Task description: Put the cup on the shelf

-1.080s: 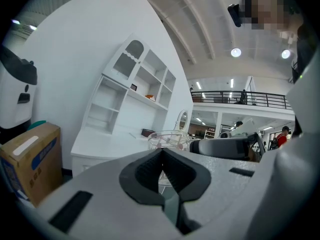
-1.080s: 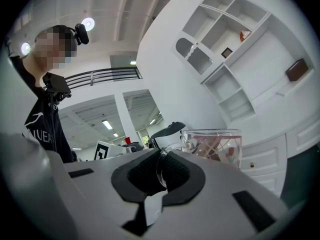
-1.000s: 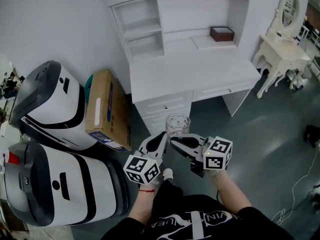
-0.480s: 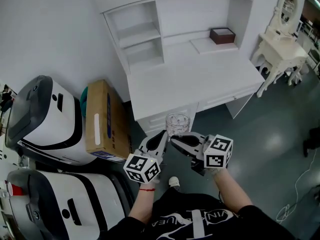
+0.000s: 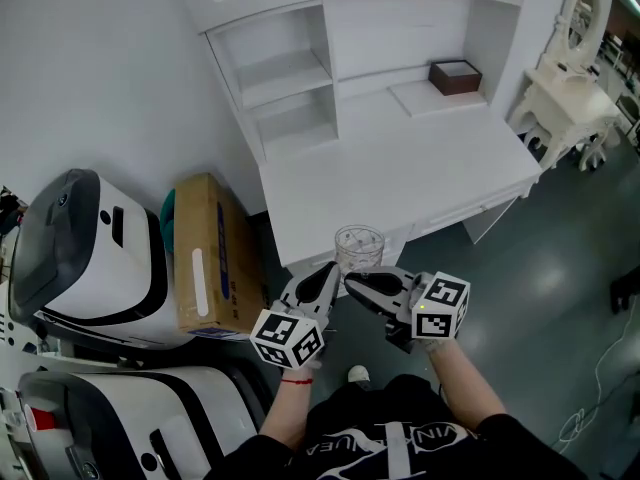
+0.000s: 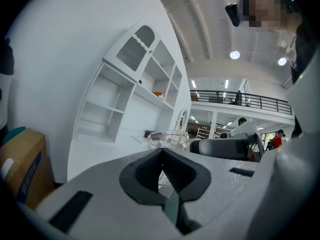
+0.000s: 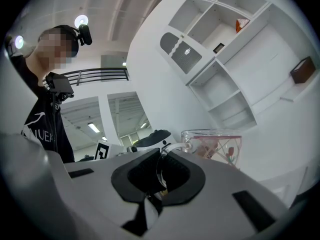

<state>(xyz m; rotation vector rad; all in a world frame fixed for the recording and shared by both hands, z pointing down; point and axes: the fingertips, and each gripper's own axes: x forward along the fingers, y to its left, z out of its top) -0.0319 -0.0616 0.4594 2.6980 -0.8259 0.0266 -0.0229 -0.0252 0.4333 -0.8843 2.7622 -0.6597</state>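
A clear glass cup (image 5: 358,248) with a red flower print hangs in the air in front of the white desk (image 5: 400,163). My right gripper (image 5: 353,281) is shut on the cup's thin glass handle (image 7: 161,165); the cup body (image 7: 216,146) stands upright just past the jaws. My left gripper (image 5: 327,274) sits close beside it on the left, shut with nothing between its pads (image 6: 161,170). From the left gripper view, the cup (image 6: 169,139) shows just beyond the jaws. The shelf unit (image 5: 285,78) with open compartments rises at the desk's back left.
A small brown box (image 5: 455,76) rests on the desk's raised back ledge. A cardboard box (image 5: 210,253) leans beside the desk on the left. Two large white-and-black machines (image 5: 90,248) fill the left side. A white dressing table (image 5: 570,98) stands at the right.
The desk and shelves have drawn nearer to the grippers and the cup now overlaps the desk's front edge. Both grippers keep the same hold and pose.
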